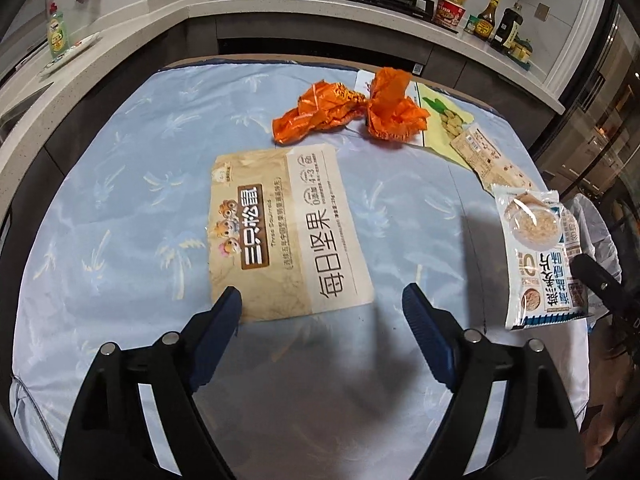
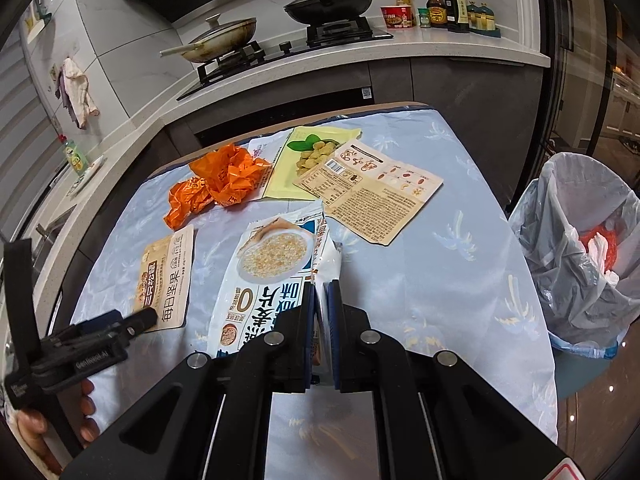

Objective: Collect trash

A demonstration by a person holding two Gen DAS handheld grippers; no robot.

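The right hand-held gripper point(image 2: 323, 300) is clamped on the near edge of a white and blue oatmeal packet point(image 2: 272, 276), whose upper part is seen lying against the blue palm-print cloth of the bench point(image 2: 460, 280). The left hand-held gripper point(image 1: 322, 300) is held with its fingers wide apart above the near edge of a beige nut-mix pouch point(image 1: 284, 228), which lies flat on the cloth; nothing is gripped by it. Beyond the pouch, two crumpled orange wrappers point(image 1: 348, 108) are seen side by side, touching each other. To their right a yellow snack bag point(image 2: 308, 160) is partly covered by a flat tan packet point(image 2: 372, 192) printed with small text. A bin lined with a grey trash bag point(image 2: 576, 256) stands just beside the bench's right edge, with orange and white rubbish inside.
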